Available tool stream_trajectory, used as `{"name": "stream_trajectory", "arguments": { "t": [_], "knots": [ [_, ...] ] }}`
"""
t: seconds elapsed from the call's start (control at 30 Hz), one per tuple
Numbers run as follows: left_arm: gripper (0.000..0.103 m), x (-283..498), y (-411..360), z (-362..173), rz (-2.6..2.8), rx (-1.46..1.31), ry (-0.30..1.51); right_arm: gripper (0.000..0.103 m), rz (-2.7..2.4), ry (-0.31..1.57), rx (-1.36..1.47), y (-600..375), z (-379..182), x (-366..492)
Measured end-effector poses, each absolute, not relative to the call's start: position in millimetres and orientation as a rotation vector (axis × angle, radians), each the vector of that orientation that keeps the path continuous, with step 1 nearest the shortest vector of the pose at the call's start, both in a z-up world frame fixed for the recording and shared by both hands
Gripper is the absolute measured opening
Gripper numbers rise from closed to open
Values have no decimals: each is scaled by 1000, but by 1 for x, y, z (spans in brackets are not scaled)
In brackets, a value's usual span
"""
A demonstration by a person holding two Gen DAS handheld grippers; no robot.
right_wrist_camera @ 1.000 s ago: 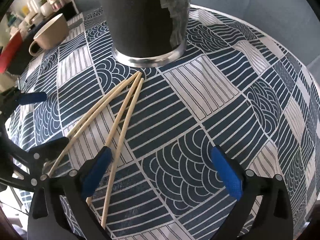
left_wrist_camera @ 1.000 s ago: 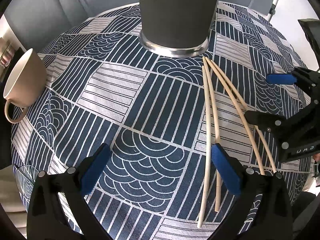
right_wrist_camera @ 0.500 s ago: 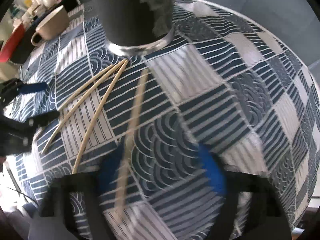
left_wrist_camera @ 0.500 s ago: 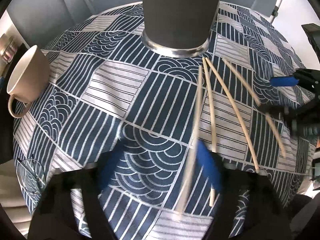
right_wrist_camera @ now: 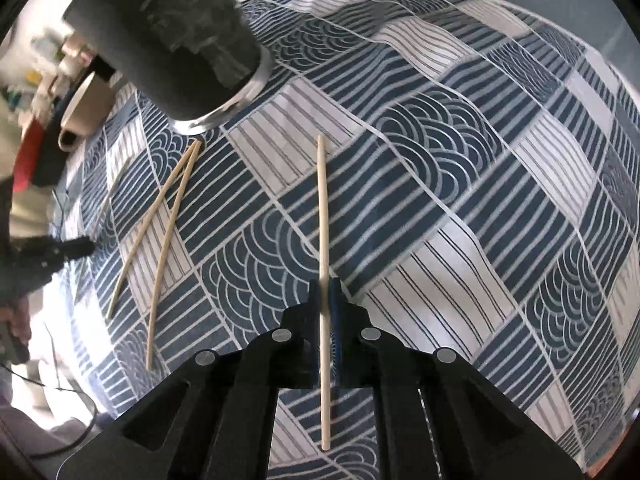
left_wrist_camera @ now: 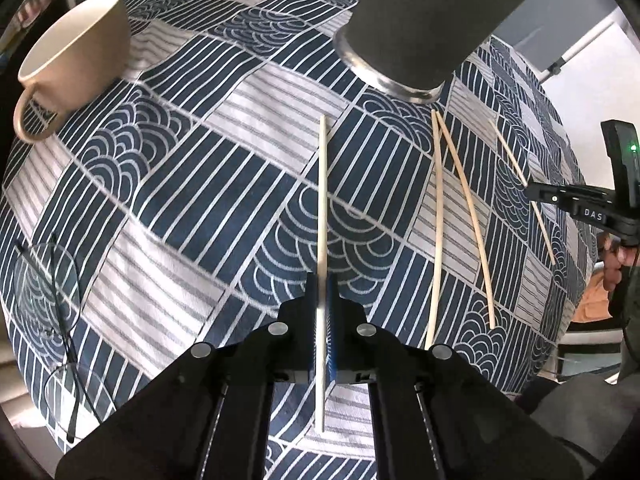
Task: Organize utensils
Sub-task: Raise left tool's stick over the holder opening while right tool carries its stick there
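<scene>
So both grippers are clamped on a stick each right now: the left gripper has its jaws pinched flat on one pale chopstick, and the right gripper is doing the same with its own chopstick. Each stick runs straight toward 12 o'clock out of the jaws, with a short tail poking back toward 6. The two loose chopsticks lie on the cloth between the grippers, tips meeting just beside the base of the dark tumbler, which sits around 1 o'clock in the left view and 10 o'clock in the right one. My worry: each stick is held low down, so the long free end could pivot in the pads, and getting a wobbly tip over that tall rim looks fiddly. Clip the rim and the tumbler might tip, or the stick could slide out. Two sticks heading for one opening could also cross. Surface is a navy-and-white patterned tablecloth, wrinkled in places, so stuff may snag. A beige mug sits at 10 o'clock, and a pair of glasses at 8 near the edge. Room behind is mostly a grey wall, plus blurry clutter.
</scene>
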State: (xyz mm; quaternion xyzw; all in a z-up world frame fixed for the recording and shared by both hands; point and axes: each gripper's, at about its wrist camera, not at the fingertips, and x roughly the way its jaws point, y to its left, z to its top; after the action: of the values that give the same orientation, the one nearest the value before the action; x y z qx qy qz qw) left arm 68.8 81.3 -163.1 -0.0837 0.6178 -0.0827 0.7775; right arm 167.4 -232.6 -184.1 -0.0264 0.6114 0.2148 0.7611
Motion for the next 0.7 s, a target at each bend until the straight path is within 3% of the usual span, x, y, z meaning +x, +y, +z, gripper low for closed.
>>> {"name": "stream_trajectory", "arguments": {
  "t": [0.37,0.7],
  "knots": [
    [5,85,74,-129,-165,-162,1286,5,515,1193,33,-248,-123,176],
    [5,129,72,-43,-143,-152,1066,5,606,972,43,-224,-40,214]
  ]
}}
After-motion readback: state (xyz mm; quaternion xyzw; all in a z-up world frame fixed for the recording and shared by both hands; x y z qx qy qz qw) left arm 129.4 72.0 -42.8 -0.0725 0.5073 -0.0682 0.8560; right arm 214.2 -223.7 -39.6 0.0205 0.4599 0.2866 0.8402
